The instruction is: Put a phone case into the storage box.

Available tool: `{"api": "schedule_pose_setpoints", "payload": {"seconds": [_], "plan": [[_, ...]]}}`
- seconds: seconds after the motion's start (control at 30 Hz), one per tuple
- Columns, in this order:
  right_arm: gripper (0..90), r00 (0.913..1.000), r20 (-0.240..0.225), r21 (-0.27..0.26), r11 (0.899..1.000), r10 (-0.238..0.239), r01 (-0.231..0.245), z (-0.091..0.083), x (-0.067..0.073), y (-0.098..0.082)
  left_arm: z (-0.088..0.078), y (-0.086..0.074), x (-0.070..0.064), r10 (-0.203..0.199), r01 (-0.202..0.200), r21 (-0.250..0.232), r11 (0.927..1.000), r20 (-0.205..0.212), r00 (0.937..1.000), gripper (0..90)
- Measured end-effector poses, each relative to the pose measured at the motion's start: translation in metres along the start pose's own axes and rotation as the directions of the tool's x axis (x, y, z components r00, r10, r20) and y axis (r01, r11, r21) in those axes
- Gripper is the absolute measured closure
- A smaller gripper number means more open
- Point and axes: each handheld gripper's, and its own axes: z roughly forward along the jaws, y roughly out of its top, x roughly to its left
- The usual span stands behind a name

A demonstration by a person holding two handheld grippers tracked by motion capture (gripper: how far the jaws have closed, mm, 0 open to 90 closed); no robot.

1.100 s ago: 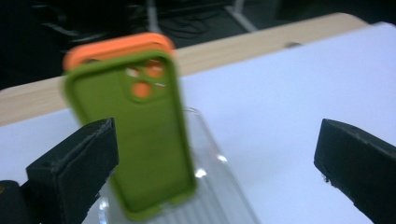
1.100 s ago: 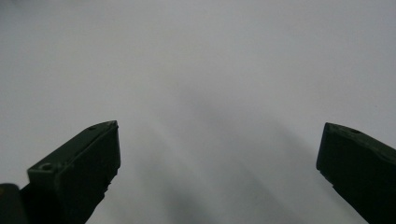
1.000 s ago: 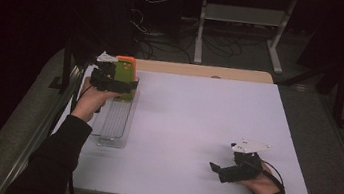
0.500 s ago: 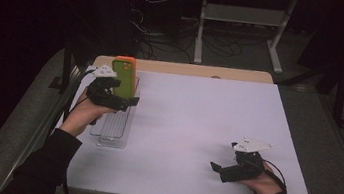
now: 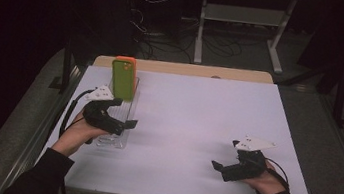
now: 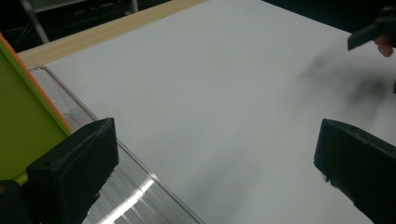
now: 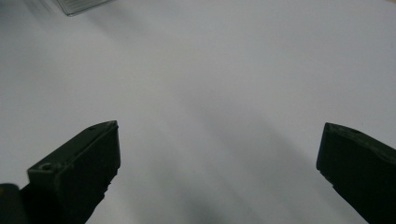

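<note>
The green phone case (image 5: 123, 78) with its orange edge is standing upright in the far end of a clear plastic tray (image 5: 117, 139), which is lying along the left side of the white desk (image 5: 197, 120). In the left gripper view the case (image 6: 23, 126) is showing at the left edge, leaning against the tray's clear wall (image 6: 140, 177), with nothing gripping it. The left gripper (image 5: 123, 123) is hovering over the near part of the tray, just on the near side of the case and apart from it; its jaws are standing wide apart with nothing between them, the left one hanging over the tray and the right one over bare desk. The person's left hand (image 5: 74, 132) is wrapping the gripper's handle, with a cable looping off toward the desk edge. Well away, near the front right corner of the desk, the right gripper (image 5: 223, 168) is sitting low in the person's right hand (image 5: 264, 182), pointing left across the surface. Its jaws are also spread wide and empty over plain white desk (image 7: 210, 93), with a corner of the tray (image 7: 79, 5) showing at the top of the right gripper view.
</note>
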Motion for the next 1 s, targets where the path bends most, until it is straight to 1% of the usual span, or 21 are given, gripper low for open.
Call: {"api": "schedule_pose_setpoints", "payload": {"seconds": [0.03,0.1,0.13,0.17,0.2,0.23,0.3,0.4,0.43,0.5,0.67,0.7,0.73,0.77,0.8,0.83,0.87,0.93,0.97,1.0], "plan": [[0.0,1.0000,-0.004,-0.001,1.000,0.003,-0.003,-0.001,0.000,0.000,0.000,-0.003,-0.001,0.008,-0.008,-0.002,1.0000,0.002,1.0000,0.0],[0.0,1.0000,-0.005,-0.002,1.000,0.000,0.000,-0.002,0.000,0.001,-0.001,-0.008,-0.004,0.007,-0.007,0.000,1.0000,0.007,1.0000,0.0],[0.0,0.9999,-0.010,0.001,1.000,0.012,-0.012,-0.002,0.001,0.002,-0.001,-0.010,-0.004,0.016,-0.016,0.001,0.9999,0.010,0.9998,0.0],[0.0,0.9999,-0.009,-0.002,1.000,0.005,-0.005,-0.002,0.001,0.002,-0.001,-0.013,-0.005,0.012,-0.012,0.001,0.9999,0.015,0.9998,0.0],[0.0,1.0000,-0.008,-0.007,1.000,-0.003,0.003,-0.002,0.001,0.002,0.000,-0.015,-0.006,0.019,-0.019,0.001,0.9998,0.015,0.9997,0.0],[0.0,0.9999,-0.012,-0.005,1.000,0.004,-0.004,-0.003,0.002,0.003,0.000,-0.016,-0.007,0.024,-0.024,0.007,0.9997,0.013,0.9996,0.0],[0.0,0.9999,-0.013,-0.007,1.000,-0.006,0.006,-0.003,0.002,0.003,0.001,-0.020,-0.009,0.034,-0.034,0.000,0.9994,0.011,0.9994,0.0],[0.0,0.9999,-0.016,-0.004,1.000,-0.004,0.004,-0.003,0.003,0.004,0.000,-0.025,-0.012,0.032,-0.032,-0.003,0.9995,0.019,0.9993,0.0],[0.0,0.9999,-0.015,-0.006,1.000,-0.004,0.004,-0.003,0.003,0.004,0.001,-0.027,-0.012,0.040,-0.040,-0.009,0.9992,0.023,0.9989,0.0],[0.0,0.9998,-0.017,-0.003,1.000,-0.005,0.005,-0.004,0.002,0.004,0.001,-0.031,-0.014,0.033,-0.033,-0.016,0.9993,0.029,0.9990,0.0],[0.0,0.9998,-0.013,-0.006,1.000,-0.013,0.013,-0.003,0.002,0.003,0.000,-0.039,-0.015,0.048,-0.047,-0.013,0.9988,0.045,0.9979,0.0],[0.0,0.9998,-0.012,-0.005,1.000,-0.013,0.013,-0.003,0.002,0.003,0.001,-0.041,-0.016,0.041,-0.041,-0.013,0.9991,0.046,0.9981,0.0],[0.0,0.9998,-0.013,-0.005,1.000,-0.015,0.014,-0.003,0.002,0.003,0.001,-0.043,-0.015,0.044,-0.044,-0.007,0.9990,0.045,0.9980,0.0],[0.0,0.9997,-0.010,-0.008,1.000,-0.021,0.021,-0.003,0.002,0.003,0.002,-0.044,-0.015,0.039,-0.039,-0.004,0.9992,0.046,0.9982,0.0],[0.0,0.9997,-0.010,-0.008,1.000,-0.021,0.021,-0.003,0.002,0.003,0.002,-0.045,-0.015,0.045,-0.046,0.001,0.9990,0.048,0.9978,0.0],[0.0,0.9998,-0.011,-0.005,1.000,-0.018,0.018,-0.003,0.002,0.003,0.003,-0.046,-0.015,0.040,-0.040,-0.001,0.9992,0.049,0.9980,0.0],[0.0,0.9999,-0.013,-0.002,1.000,-0.009,0.009,-0.003,0.003,0.004,0.003,-0.046,-0.015,0.050,-0.050,0.004,0.9987,0.047,0.9977,0.0],[0.0,0.9997,-0.012,-0.009,1.000,-0.019,0.019,-0.003,0.002,0.003,0.004,-0.047,-0.015,0.047,-0.047,0.002,0.9989,0.048,0.9978,0.0],[0.0,0.9998,-0.011,-0.008,1.000,-0.019,0.018,-0.003,0.002,0.003,0.003,-0.046,-0.016,0.049,-0.050,0.009,0.9987,0.047,0.9977,0.0],[0.0,0.9998,-0.011,-0.007,1.000,-0.018,0.018,-0.002,0.002,0.003,0.004,-0.047,-0.016,0.045,-0.045,0.002,0.9990,0.046,0.9979,0.0]]}}
